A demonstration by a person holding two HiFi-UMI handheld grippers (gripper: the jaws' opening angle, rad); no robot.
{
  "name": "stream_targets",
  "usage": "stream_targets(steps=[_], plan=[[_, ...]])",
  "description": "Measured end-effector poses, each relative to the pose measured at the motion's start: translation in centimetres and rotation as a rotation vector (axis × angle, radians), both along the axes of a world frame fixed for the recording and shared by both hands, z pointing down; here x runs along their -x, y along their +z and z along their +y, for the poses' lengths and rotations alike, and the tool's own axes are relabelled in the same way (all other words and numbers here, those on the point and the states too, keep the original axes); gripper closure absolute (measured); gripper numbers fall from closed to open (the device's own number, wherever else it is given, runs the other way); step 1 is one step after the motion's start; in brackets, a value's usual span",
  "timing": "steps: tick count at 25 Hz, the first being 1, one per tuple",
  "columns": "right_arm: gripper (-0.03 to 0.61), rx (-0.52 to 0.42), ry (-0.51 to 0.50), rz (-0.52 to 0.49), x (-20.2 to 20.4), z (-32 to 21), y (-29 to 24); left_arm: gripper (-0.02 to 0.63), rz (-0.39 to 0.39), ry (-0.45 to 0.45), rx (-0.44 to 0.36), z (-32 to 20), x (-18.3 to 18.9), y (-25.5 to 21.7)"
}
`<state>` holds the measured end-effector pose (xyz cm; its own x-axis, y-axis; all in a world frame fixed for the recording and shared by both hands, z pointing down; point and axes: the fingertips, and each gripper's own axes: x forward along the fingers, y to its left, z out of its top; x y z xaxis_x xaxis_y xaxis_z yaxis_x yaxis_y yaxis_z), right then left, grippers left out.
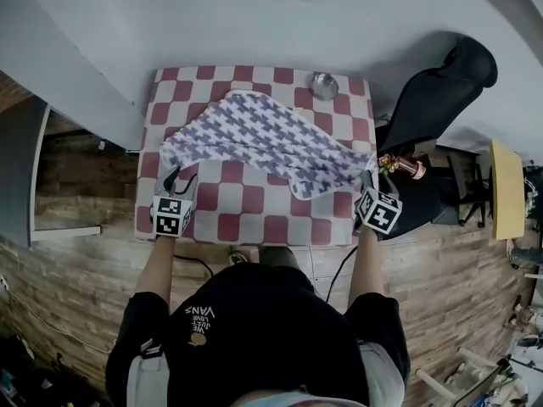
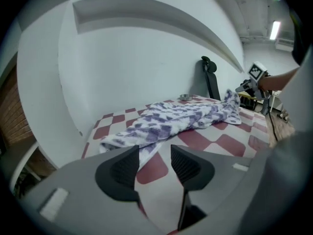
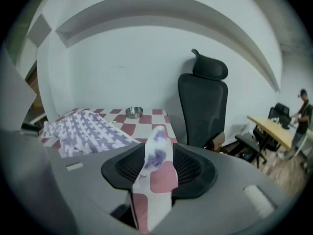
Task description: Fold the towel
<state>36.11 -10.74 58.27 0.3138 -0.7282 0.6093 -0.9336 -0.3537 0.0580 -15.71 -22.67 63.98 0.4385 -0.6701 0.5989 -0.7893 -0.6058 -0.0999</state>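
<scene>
Over at the table's 8 o'clock edge, the left gripper (image 1: 180,181) hangs above the red-and-white checked tablecloth (image 1: 254,219). Its claw is spread wide, and in its own view (image 2: 155,155) there's only bare cloth between the dark pads. The ragged near corner of the towel sits just beyond its tips, at 12 o'clock from it.

The white towel with a purple houndstooth pattern (image 1: 263,138) lies rumpled and unfolded across the table. It runs on a slant from 10 o'clock down to 4 o'clock, with its far flap reaching towards 12.

A small round metal bowl (image 1: 324,85) stands clear of the towel at the table's 1 o'clock.

Now the right gripper (image 1: 366,183), at the 4 o'clock edge. Its claw is parted, and in its own view (image 3: 157,155) a towel corner stands up in the gap, with checked cloth showing below it. I can't tell whether the pads touch it.

A black high-backed office chair (image 1: 441,91) stands off the table at 2 o'clock.
</scene>
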Motion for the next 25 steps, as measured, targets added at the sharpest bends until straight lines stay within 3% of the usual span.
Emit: stream_targets(steps=[2, 4, 8, 11, 16, 20, 22, 25], plan=[[0.408, -0.005, -0.080, 0.090, 3.0, 0.2, -1.0, 0.437, -0.022, -0.036, 0.008, -1.4, 1.4, 0.6], [0.408, -0.006, -0.226, 0.111, 7.7, -0.3, -1.0, 0.434, -0.047, -0.075, 0.027, -2.6, 2.8, 1.5], [0.408, 0.084, -0.557, 0.037, 18.0, -0.4, 2.8, 0.403, -0.067, -0.176, 0.064, -4.5, 5.4, 2.8], [0.407, 0.173, -0.690, -0.007, 22.0, 0.0, 6.4, 0.373, -0.052, -0.227, 0.103, -5.1, 6.5, 3.3], [0.407, 0.289, -0.763, 0.013, 22.5, -0.3, 10.2, 0.367, -0.034, -0.224, 0.134, -4.7, 6.9, 3.7], [0.403, 0.302, -0.761, -0.035, 21.7, -0.7, 10.7, 0.367, -0.019, -0.211, 0.159, -4.5, 6.8, 4.0], [0.430, 0.309, -0.748, -0.055, 21.3, -0.8, 10.7, 0.367, -0.016, -0.199, 0.172, -4.6, 6.6, 4.4], [0.520, 0.313, -0.740, -0.043, 20.8, -0.7, 10.3, 0.367, -0.009, -0.197, 0.184, -4.9, 6.6, 4.6]])
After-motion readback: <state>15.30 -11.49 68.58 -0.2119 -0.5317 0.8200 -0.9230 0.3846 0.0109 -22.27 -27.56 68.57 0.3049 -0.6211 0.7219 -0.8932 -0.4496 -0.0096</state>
